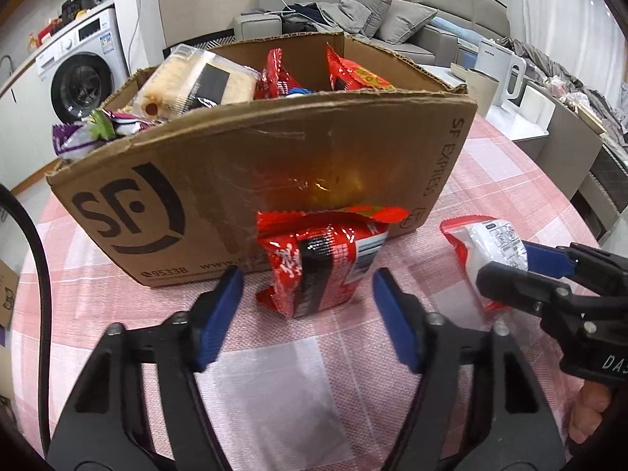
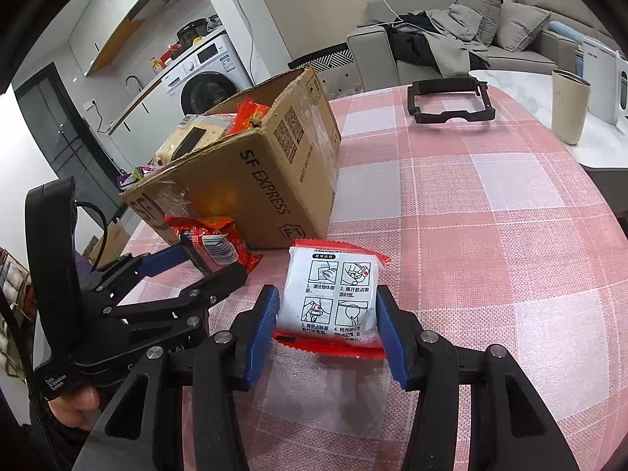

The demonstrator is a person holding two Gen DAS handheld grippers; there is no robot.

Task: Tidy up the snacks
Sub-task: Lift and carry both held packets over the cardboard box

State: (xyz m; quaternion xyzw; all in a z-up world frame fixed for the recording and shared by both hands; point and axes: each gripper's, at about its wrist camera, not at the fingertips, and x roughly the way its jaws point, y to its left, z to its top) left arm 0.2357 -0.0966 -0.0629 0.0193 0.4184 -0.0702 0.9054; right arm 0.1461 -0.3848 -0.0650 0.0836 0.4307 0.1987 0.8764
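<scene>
Box [image 1: 243, 180] crammed with snacks [image 1: 345, 74], red pack [image 1: 318, 263] leaning against it between your left fingers [image 1: 221, 314], apart, right fingers [image 2: 386, 333] clamped on white pack [image 2: 333, 294].
</scene>
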